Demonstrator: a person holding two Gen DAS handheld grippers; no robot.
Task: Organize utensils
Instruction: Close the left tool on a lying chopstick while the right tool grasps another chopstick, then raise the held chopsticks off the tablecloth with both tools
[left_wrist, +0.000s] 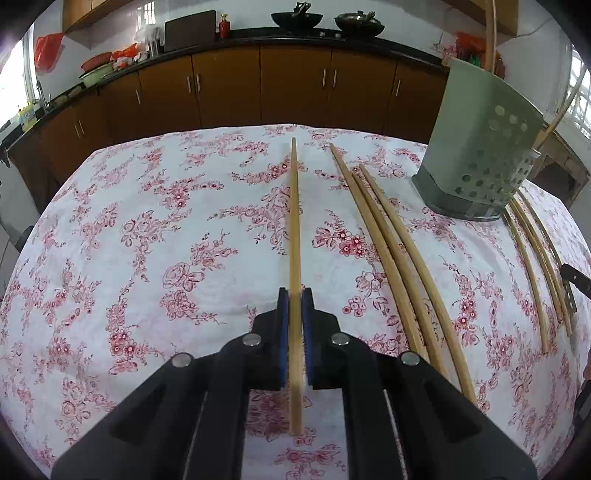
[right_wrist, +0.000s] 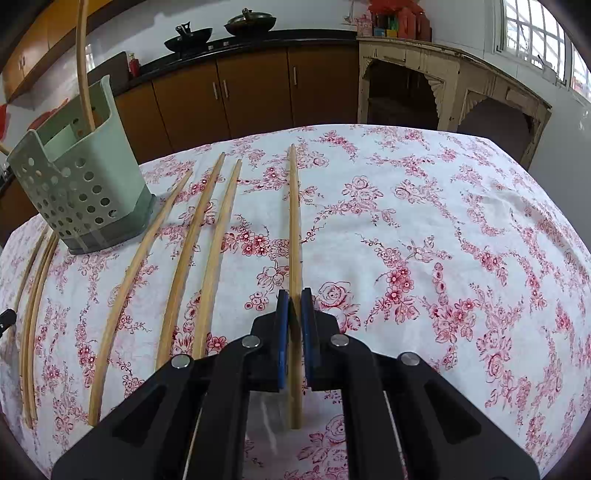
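Chopsticks lie spread over a table covered with a white cloth (left_wrist: 147, 221) printed with red flowers. The left gripper (left_wrist: 294, 299) is closed on one chopstick (left_wrist: 294, 221), its blue pads (left_wrist: 283, 317) pressing the stick from both sides; the stick runs straight ahead over the cloth, away from the camera. The right gripper (right_wrist: 294, 301) is likewise clamped on its own chopstick (right_wrist: 294, 229), which points forward over the cloth. To the right of the left gripper's stick, three loose chopsticks (left_wrist: 384, 251) lie close together, and more rest beyond a pale green holder (left_wrist: 476, 155) with round holes. That holder stands upright on the cloth between the two groups, and one stick (right_wrist: 83, 66) already leans inside it. Brown cabinets (left_wrist: 258, 85) and dark pans (left_wrist: 295, 18) line the far counter.
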